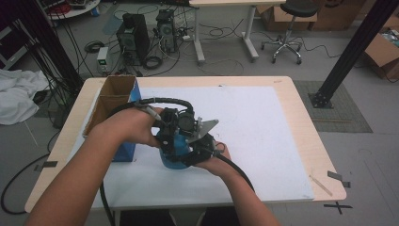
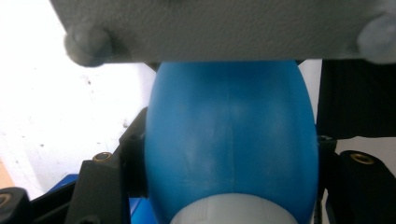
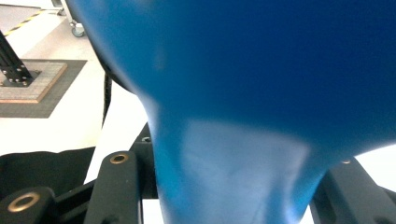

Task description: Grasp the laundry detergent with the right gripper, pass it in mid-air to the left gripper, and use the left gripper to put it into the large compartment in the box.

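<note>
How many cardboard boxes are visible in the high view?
4: one open box on the table's left side; three on the floor, two at top right and one at the right edge. Others may be hidden.

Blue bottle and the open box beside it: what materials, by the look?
Blue bottle: probably moulded plastic, smooth with a soft sheen; a faint seam line runs down its body, and a white, seemingly ribbed band shows at the bottom edge of the left gripper view. Both grippers hold it. Open box: looks like cardboard, matte brown inside with thin folded walls, and blue on its outer face.
</note>
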A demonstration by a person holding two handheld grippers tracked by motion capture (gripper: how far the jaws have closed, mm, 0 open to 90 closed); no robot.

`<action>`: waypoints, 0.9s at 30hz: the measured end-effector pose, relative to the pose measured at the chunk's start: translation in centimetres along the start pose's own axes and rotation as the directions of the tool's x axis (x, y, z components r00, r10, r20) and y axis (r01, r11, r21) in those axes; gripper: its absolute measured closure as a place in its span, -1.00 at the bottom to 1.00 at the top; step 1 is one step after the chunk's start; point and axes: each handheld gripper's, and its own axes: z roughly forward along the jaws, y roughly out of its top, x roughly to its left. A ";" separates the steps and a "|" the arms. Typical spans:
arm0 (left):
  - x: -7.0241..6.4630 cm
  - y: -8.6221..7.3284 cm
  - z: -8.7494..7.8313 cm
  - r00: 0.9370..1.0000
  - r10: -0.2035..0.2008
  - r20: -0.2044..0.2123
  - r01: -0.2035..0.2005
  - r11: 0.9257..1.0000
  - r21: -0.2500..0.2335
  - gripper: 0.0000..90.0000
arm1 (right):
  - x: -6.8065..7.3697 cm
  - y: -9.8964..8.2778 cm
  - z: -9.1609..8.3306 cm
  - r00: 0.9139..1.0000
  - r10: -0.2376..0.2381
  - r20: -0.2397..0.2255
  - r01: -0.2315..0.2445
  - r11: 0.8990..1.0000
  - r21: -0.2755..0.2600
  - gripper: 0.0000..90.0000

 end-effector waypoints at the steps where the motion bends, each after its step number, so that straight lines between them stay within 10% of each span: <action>1: 0.0 0.0 0.0 1.000 -0.001 0.002 0.001 1.000 -0.001 -0.14 | -0.1 0.0 0.0 1.000 -0.016 0.002 0.016 1.000 -0.008 0.03; 17: 0.7 0.1 -0.9 0.999 -0.031 0.024 0.030 0.999 0.016 -0.13 | 0.1 0.1 -1.6 0.999 -0.001 0.037 0.003 0.998 -0.059 -0.29; 27: 1.3 -0.6 -1.5 0.997 -0.069 0.024 0.069 0.998 0.012 -0.14 | -0.7 0.1 -3.4 1.000 0.020 0.021 -0.020 1.000 0.001 -0.60</action>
